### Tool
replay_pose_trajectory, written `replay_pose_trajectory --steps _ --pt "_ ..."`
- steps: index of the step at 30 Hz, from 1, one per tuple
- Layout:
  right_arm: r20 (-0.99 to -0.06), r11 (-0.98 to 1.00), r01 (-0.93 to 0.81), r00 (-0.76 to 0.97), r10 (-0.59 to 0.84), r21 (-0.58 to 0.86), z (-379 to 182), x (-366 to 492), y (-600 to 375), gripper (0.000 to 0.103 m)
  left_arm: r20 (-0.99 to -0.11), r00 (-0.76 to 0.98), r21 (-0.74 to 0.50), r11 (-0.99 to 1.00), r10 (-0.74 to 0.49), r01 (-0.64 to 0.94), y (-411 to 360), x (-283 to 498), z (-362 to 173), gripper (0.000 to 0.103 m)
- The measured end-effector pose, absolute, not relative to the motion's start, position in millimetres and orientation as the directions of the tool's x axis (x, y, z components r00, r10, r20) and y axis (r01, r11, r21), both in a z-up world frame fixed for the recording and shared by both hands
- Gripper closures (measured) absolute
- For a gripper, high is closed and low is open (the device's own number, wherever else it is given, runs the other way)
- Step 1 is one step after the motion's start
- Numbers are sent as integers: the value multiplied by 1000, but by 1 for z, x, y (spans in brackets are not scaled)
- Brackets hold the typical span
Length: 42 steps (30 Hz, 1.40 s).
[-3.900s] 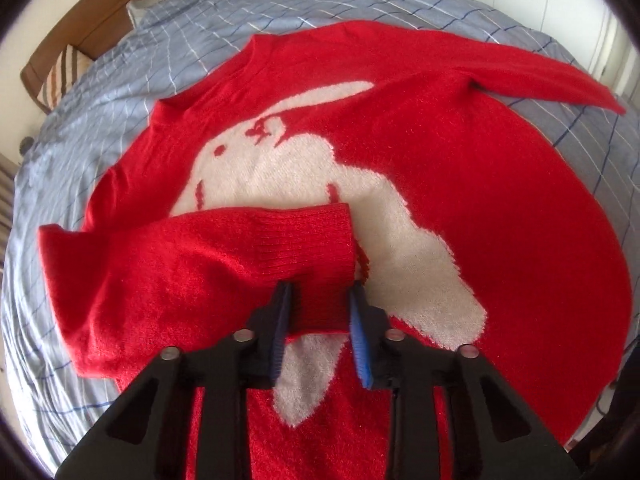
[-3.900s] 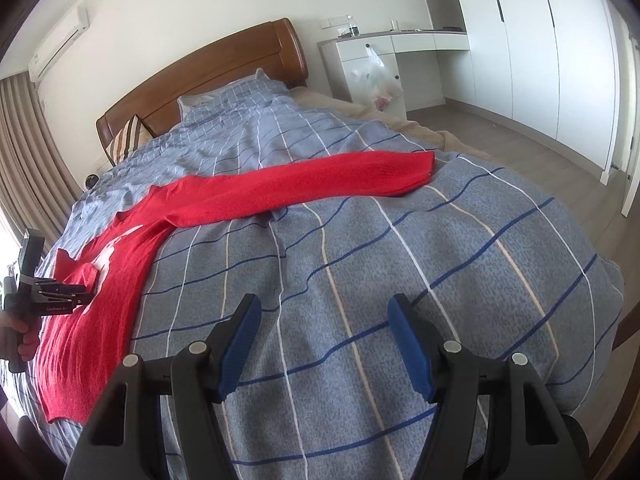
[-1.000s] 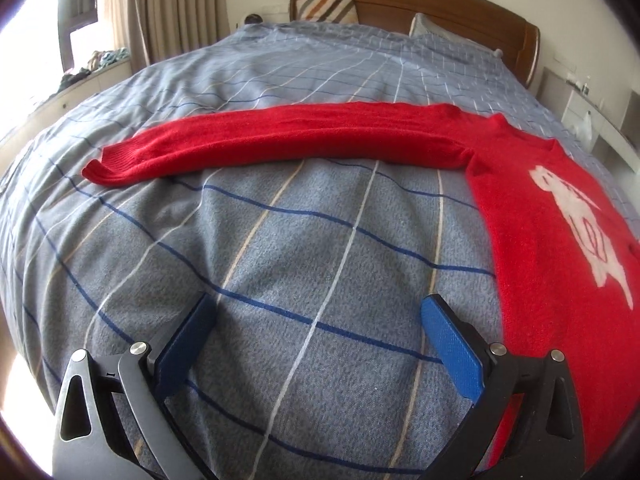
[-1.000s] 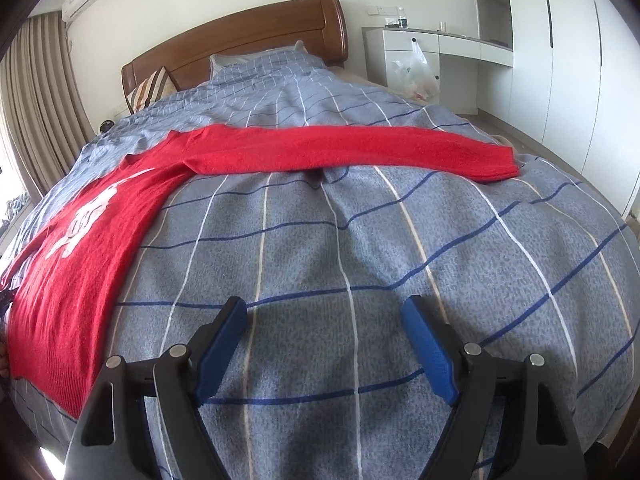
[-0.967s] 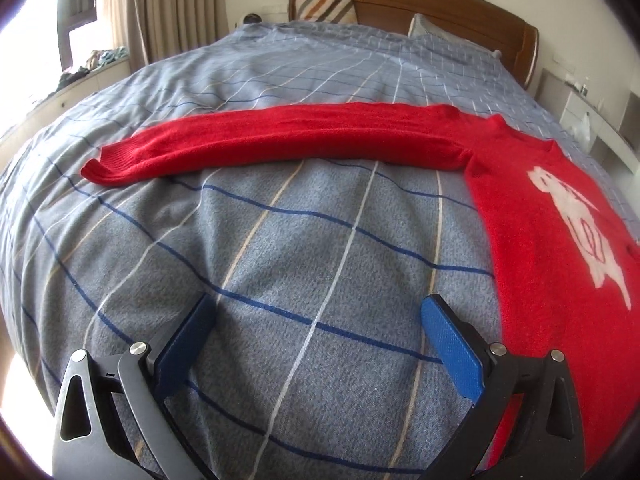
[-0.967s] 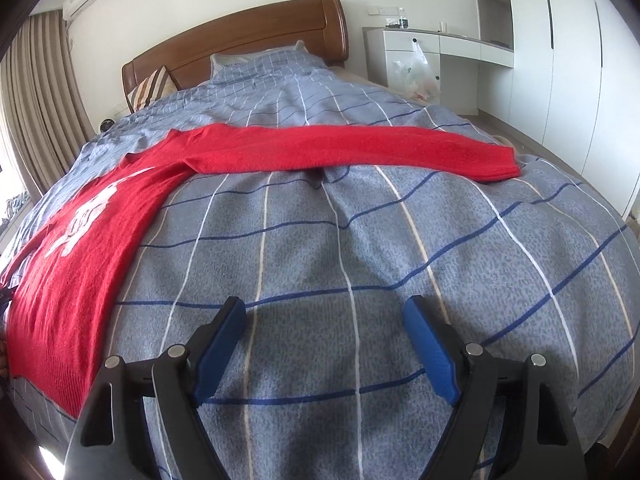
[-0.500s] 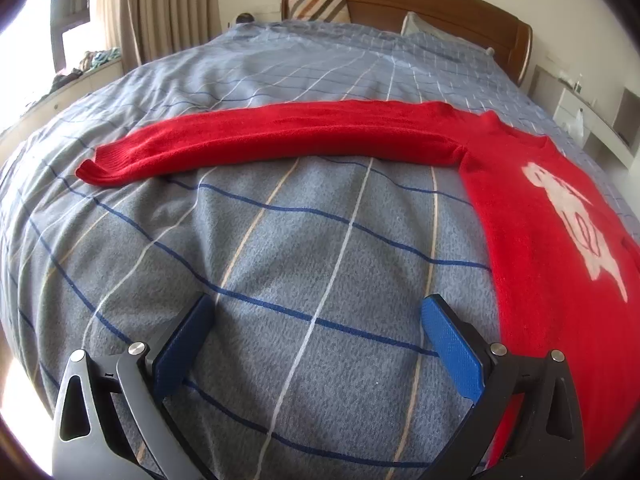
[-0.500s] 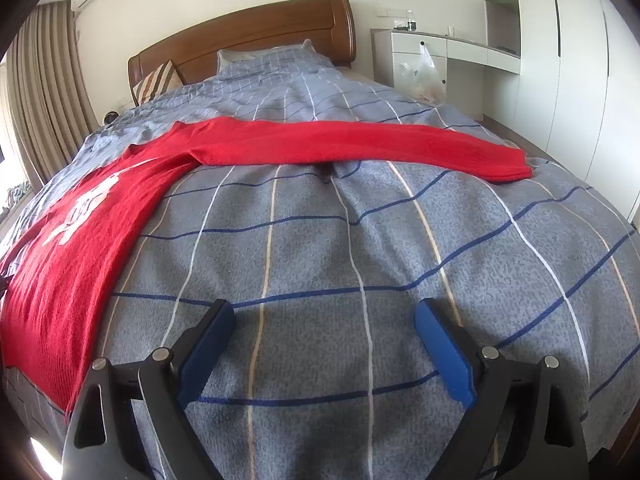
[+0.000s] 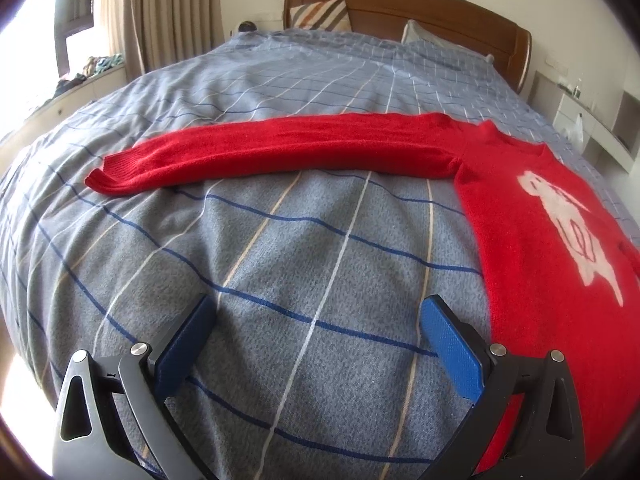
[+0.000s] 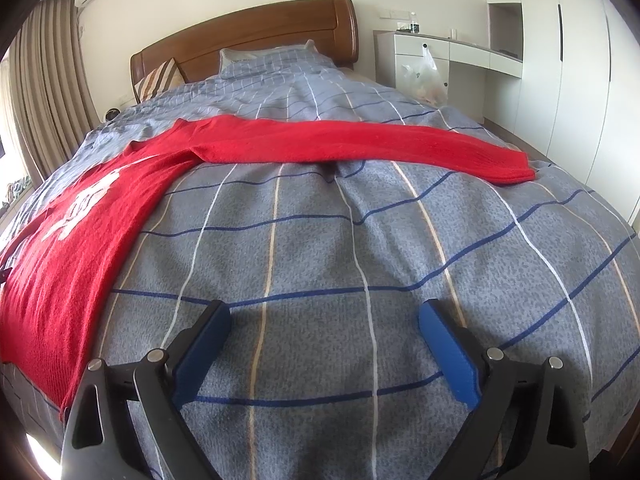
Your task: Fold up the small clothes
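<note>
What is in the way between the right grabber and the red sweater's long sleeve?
Nothing visible. Only bare checked bedspread lies between the right gripper and the sleeve of the red sweater, stretched flat across the bed. The gripper's jaws are opening, with nothing between them.
</note>
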State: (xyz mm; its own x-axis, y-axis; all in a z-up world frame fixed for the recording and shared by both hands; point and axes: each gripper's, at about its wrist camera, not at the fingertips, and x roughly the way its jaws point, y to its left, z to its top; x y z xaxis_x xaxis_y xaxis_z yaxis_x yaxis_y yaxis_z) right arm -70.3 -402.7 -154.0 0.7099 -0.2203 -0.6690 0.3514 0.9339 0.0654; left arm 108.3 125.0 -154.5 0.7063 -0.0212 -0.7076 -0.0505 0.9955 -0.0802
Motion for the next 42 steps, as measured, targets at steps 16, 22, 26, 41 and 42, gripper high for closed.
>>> replay_pose_trajectory --steps 16,22,26,41,42 --pt "-667 936 347 711 -223 57 -155 -69 -401 6 -732 681 -51 994 31 -100 131 116 -162 0" --pt "-665 938 343 712 -226 49 -156 -68 -400 4 -737 676 -64 993 20 -99 134 116 -164 0" --pt "-665 938 343 712 -226 48 -156 -68 -400 3 -737 676 -66 993 19 -100 134 116 -164 0" --pt "-665 938 343 712 -227 47 -157 -68 -399 3 -737 676 -64 993 20 -100 134 116 -164 0" --pt "-665 938 343 712 -227 47 -157 -68 -399 3 -737 676 -64 993 20 -99 133 116 -164 0"
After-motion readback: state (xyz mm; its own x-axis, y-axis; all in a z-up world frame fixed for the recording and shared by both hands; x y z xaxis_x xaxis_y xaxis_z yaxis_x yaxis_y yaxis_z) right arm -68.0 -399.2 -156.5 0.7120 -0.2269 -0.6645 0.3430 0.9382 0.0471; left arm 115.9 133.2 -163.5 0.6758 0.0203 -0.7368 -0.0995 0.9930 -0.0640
